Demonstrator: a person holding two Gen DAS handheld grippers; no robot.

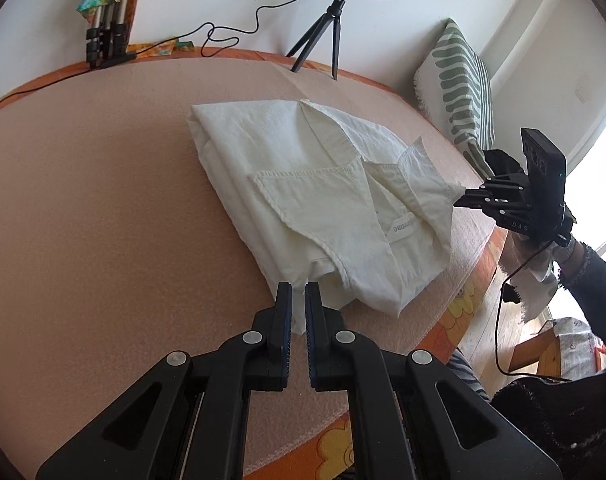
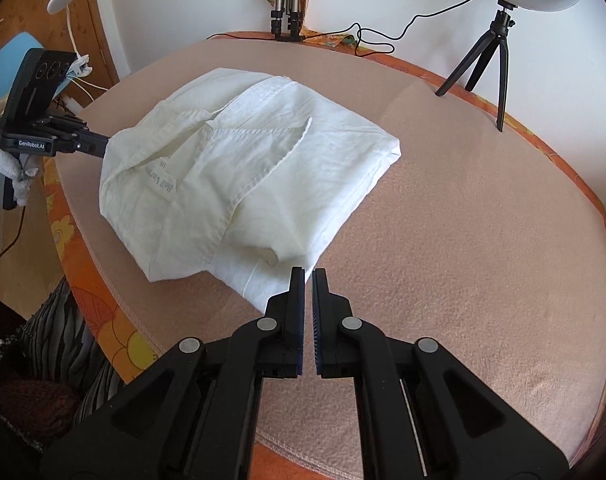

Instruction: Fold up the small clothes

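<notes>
A white garment (image 1: 303,184) lies folded into a thick bundle on the pink mat (image 1: 103,200), its label (image 1: 403,226) facing up. My left gripper (image 1: 298,286) is shut on the bundle's near corner, and white cloth shows between its fingers. In the right wrist view the same garment (image 2: 243,160) fills the middle. There the left gripper (image 2: 105,146) meets its far-left edge. My right gripper (image 2: 309,272) is shut at the bundle's near corner. Seen from the left wrist, the right gripper (image 1: 461,200) pinches a corner drawn to a point.
A ring light on a black tripod (image 1: 327,36) stands at the mat's far edge, with a cable (image 1: 223,36) beside it. Folded stand legs (image 1: 103,40) lean at the back left. A striped pillow (image 1: 459,88) sits past the right edge. An orange flowered cloth (image 2: 543,128) rims the mat.
</notes>
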